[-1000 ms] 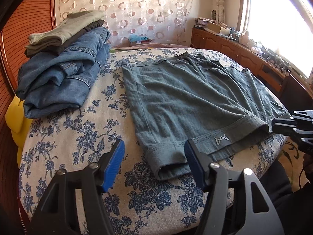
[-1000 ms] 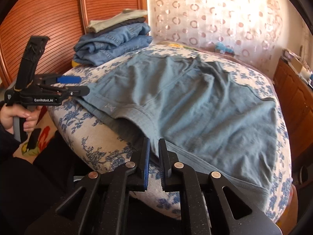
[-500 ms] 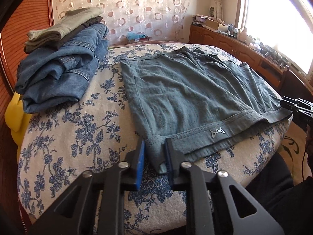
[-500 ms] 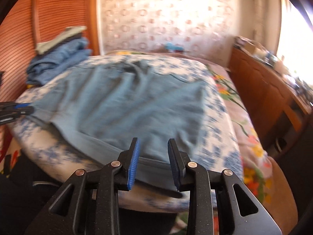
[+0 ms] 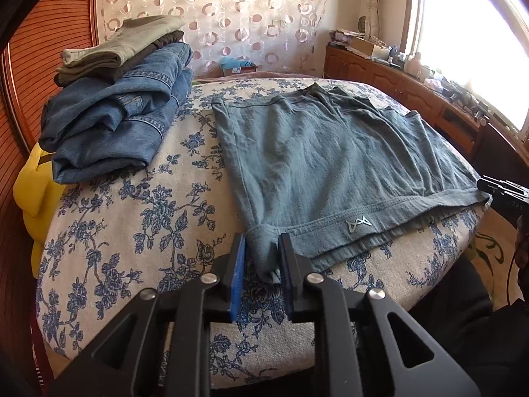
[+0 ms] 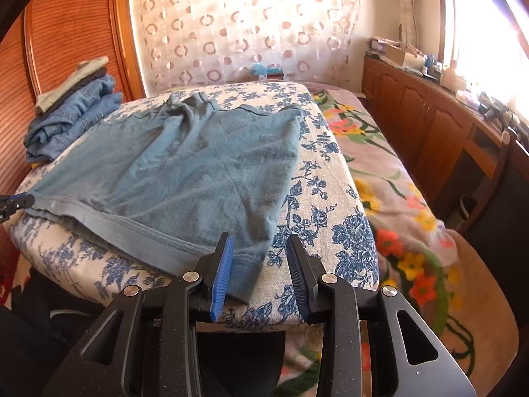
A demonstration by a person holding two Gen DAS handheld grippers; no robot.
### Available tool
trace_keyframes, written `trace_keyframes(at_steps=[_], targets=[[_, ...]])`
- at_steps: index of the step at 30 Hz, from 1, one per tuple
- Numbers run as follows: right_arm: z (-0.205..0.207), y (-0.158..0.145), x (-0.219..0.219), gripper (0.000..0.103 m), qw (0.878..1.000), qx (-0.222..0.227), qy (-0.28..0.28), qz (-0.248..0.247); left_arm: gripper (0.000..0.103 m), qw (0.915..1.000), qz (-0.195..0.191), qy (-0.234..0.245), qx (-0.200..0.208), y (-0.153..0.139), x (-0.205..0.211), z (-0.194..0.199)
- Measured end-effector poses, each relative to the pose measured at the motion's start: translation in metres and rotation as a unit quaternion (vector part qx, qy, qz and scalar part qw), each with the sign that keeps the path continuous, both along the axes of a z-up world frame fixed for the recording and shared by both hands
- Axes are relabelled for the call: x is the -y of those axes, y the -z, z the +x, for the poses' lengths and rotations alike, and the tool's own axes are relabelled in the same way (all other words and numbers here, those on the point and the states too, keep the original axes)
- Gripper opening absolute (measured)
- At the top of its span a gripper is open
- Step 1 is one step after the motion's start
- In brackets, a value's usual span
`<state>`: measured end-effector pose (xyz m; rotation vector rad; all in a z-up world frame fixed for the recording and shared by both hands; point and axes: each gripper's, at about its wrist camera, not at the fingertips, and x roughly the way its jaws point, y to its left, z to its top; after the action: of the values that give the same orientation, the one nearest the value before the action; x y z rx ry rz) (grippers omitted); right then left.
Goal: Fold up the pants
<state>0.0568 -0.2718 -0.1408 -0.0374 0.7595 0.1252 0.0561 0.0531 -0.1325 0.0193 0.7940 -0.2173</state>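
Note:
Grey-blue short pants lie flat on the bed's blue-flowered cover, hem toward me. My left gripper has the bunched left hem corner pinched between its blue pads, and its jaws are opening slightly. In the right wrist view the same pants spread to the left. My right gripper is at the right hem corner with its jaws opening. That corner lies between them beside the left pad, with a gap to the right pad. Each gripper shows at the other view's edge: right gripper, left gripper.
A stack of folded jeans and other clothes sits at the bed's far left, over a yellow item. A flowered blanket covers the bed's right side. Low wooden cabinets with clutter run under the window.
The left gripper went from wide open to closed around the left hem corner. The right gripper swung right along the hem to the other corner and opened from shut.

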Motion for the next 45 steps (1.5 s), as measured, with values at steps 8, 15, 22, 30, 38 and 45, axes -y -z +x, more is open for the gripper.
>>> trace_keyframes(at_steps=[8, 15, 22, 30, 38, 45], targets=[[-0.003, 0.001, -0.004, 0.035, 1.000, -0.008, 0.002, 0.005, 0.051, 0.9998, -0.007, -0.005, 0.016, -0.011, 0.000, 0.001], [-0.003, 0.004, -0.001, 0.035, 1.000, -0.021, -0.006, 0.016, 0.068, 0.9994, -0.023, -0.004, 0.027, -0.014, 0.000, 0.003], [-0.004, 0.006, -0.003, 0.035, 0.999, -0.024, -0.008, 0.025, 0.068, 0.9994, -0.012, -0.009, 0.031, -0.013, 0.003, 0.005], [-0.003, 0.006, 0.001, 0.010, 0.999, -0.022, -0.017, 0.036, 0.068, 0.9998, 0.001, -0.015, 0.009, 0.000, 0.003, 0.011], [-0.007, 0.003, 0.009, 0.004, 0.998, -0.027, -0.023, 0.042, 0.068, 0.9995, 0.021, -0.022, -0.008, 0.010, 0.002, 0.013], [-0.007, 0.001, 0.007, 0.011, 0.999, -0.026, -0.014, 0.045, 0.055, 0.9999, 0.011, -0.007, 0.002, 0.007, 0.003, 0.009]])
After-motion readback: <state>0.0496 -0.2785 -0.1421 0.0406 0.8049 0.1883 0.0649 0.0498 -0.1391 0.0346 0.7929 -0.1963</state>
